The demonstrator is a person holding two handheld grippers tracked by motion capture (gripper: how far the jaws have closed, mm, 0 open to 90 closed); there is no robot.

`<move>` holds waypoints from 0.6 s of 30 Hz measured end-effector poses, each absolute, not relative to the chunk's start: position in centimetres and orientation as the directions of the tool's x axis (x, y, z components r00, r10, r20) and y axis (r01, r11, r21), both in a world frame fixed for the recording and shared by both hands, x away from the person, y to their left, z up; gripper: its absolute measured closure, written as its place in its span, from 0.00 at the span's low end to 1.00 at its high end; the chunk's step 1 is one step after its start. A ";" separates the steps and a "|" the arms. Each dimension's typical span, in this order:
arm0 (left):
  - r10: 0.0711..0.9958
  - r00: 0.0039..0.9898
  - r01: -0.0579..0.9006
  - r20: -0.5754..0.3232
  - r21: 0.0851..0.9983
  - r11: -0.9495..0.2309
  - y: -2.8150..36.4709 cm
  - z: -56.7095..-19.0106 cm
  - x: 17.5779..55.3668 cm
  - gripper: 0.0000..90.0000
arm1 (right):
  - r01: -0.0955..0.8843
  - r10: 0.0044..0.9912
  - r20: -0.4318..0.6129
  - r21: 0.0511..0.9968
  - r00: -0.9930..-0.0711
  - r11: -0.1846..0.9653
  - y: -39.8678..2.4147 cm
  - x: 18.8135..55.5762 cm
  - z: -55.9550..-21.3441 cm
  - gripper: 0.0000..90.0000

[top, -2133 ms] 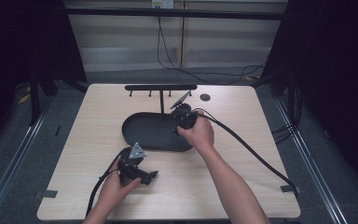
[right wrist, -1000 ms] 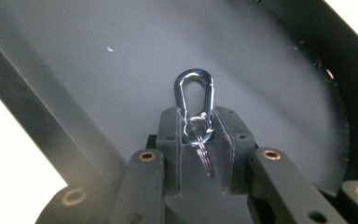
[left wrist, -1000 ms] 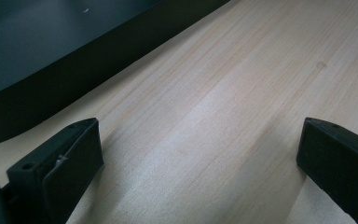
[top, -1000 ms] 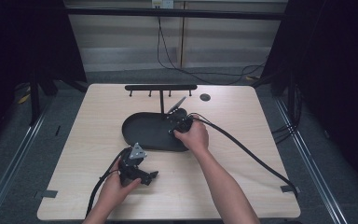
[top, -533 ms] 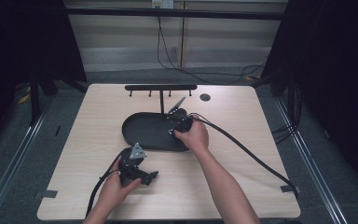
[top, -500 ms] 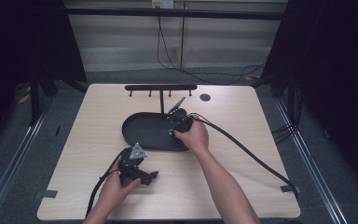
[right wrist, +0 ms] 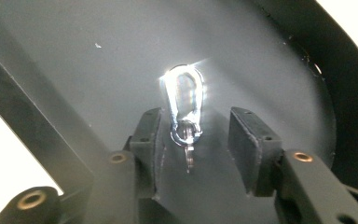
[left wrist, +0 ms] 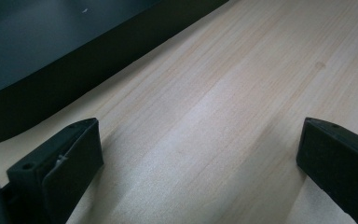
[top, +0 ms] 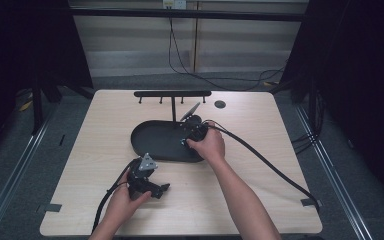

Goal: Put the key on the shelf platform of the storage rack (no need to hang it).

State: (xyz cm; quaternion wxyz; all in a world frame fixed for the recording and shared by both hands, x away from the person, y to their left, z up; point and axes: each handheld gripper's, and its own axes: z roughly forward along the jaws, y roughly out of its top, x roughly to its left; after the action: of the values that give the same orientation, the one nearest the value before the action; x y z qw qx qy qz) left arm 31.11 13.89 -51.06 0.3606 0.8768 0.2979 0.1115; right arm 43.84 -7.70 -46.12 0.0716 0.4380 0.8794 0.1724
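Presently, the right gripper (right wrist: 193,140) is lowered into the black oval tray (right wrist: 345,70), jaws spread, with the shiny metal snap clip (right wrist: 184,105) lying on the tray floor between them, not yet pinched. Closing and lifting are judged to remain. The left gripper (left wrist: 198,154) is held over the wooden table (left wrist: 242,93) beside the tray, jaws spread wide on nothing.

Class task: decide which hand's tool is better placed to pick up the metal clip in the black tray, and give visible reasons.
Right. The right tool hangs over the black tray with open jaws either side of the metal clip. The left tool is over bare table, beside the tray.
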 end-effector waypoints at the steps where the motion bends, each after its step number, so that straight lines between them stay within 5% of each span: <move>1: 0.603 0.798 0.442 -0.019 0.699 -0.562 13.9 -51.1 31.1 0.00 | 0.748 0.796 0.025 0.364 -0.604 0.556 -7.7 43.8 -46.1 0.59; 18: 0.604 0.796 0.442 -0.019 0.700 -0.561 13.9 -51.1 31.1 0.00 | 0.748 0.802 0.044 0.393 -0.596 0.534 -9.5 42.8 -45.0 0.43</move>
State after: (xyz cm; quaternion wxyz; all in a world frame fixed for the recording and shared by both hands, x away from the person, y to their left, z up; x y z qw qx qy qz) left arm 31.09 13.88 -51.07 0.3613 0.8762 0.2987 0.1123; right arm 42.80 -9.48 -45.04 0.0709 0.4440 0.8729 0.1893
